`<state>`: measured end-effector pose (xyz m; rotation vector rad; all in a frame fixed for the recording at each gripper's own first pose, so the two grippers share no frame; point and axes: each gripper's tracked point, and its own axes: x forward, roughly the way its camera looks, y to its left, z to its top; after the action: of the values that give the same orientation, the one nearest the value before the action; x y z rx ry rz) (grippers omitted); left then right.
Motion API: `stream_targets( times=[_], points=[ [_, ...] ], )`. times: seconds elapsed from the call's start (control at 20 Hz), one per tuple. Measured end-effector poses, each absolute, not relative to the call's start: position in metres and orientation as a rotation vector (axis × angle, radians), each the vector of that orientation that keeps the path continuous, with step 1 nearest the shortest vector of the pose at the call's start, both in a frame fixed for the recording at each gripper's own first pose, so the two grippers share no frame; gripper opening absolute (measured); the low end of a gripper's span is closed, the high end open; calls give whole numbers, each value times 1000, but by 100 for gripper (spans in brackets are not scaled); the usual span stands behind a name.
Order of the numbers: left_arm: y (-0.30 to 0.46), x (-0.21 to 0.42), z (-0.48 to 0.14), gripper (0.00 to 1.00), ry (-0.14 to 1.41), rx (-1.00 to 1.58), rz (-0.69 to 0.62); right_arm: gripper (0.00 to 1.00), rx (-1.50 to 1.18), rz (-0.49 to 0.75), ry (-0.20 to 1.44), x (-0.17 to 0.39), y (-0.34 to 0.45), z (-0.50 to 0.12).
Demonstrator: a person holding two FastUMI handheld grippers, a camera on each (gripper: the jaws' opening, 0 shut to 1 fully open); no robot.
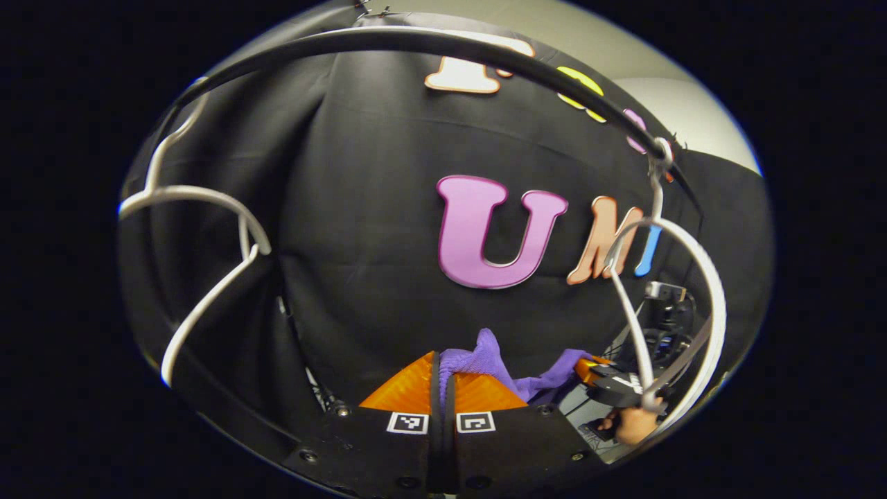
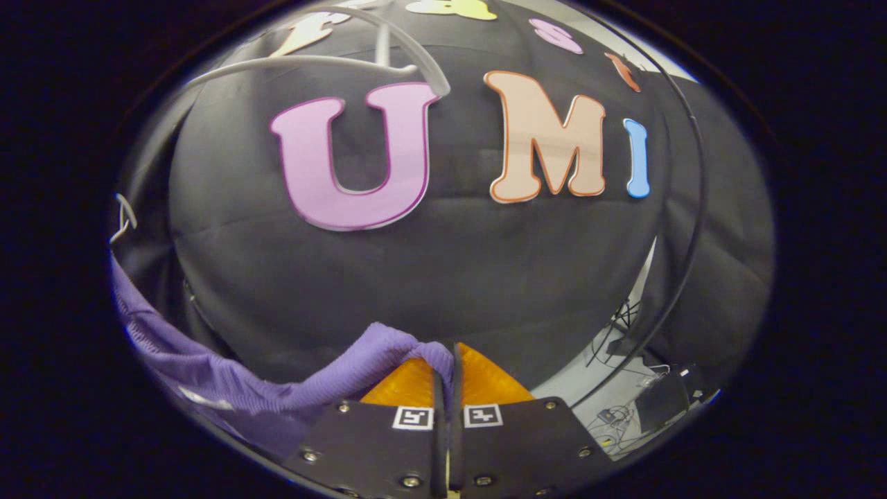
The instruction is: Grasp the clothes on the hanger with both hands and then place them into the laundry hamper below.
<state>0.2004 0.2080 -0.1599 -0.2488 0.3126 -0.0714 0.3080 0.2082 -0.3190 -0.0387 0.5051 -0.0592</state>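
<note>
left gripper view: left gripper pinched tight on the purple garment, white hangers up on the black rail | right gripper view: right gripper clamped on the same cloth, it trails off low left

A dark rail arcs overhead. Cables and what may be a dark box lie on the pale floor.

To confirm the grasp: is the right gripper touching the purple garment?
Touching. In the right gripper view, the right gripper is closed on the purple garment, fabric pinched between its fingers.
</note>
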Motion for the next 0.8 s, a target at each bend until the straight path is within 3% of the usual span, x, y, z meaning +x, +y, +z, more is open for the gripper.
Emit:
stream_targets(
  times=[0.45,0.8],
  points=[
    [222,89,-188,1,313,-235,76,2,-123,36,508,185,202,-277],
    [174,51,-164,0,252,-185,91,2,-117,99,413,145,198,-211]
  ],
)
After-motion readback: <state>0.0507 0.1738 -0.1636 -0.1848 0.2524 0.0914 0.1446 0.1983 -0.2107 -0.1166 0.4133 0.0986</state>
